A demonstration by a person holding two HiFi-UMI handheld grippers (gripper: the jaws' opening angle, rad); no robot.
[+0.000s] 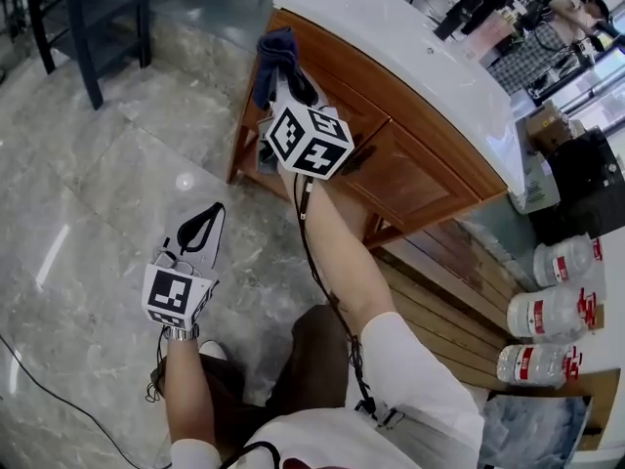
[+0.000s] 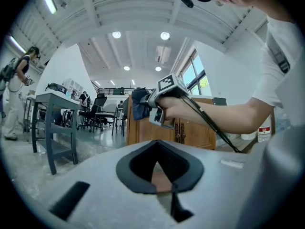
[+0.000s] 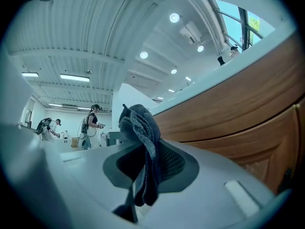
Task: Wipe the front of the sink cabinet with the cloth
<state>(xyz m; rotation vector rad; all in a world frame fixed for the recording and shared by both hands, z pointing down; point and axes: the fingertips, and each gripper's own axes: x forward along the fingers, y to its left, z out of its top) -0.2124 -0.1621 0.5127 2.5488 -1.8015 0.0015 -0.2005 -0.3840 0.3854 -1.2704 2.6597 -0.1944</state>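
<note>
Bottles (image 1: 552, 311) with red labels are lying on their sides at the right, beside wooden slats (image 1: 439, 301) that are running along the foot of the sink cabinet (image 1: 400, 164). A dark-framed table (image 1: 93, 27) is standing well apart on the marble floor (image 1: 88, 213). People (image 3: 90, 125) are standing far off in the right gripper view. The person's right arm (image 1: 342, 252) is stretching toward the cabinet front. The right gripper (image 1: 291, 84) is pinching the dark blue cloth (image 1: 275, 57) between its jaws, the fabric bunching above the tips and hanging down past them. The cloth is sitting at the cabinet's top corner on the end nearest the table, just under the white countertop (image 1: 410, 47). Whether it is touching the wood I cannot tell. The left gripper (image 1: 202, 231) is hovering low over the floor, apart from the cabinet, its jaws pressed together on nothing.
</note>
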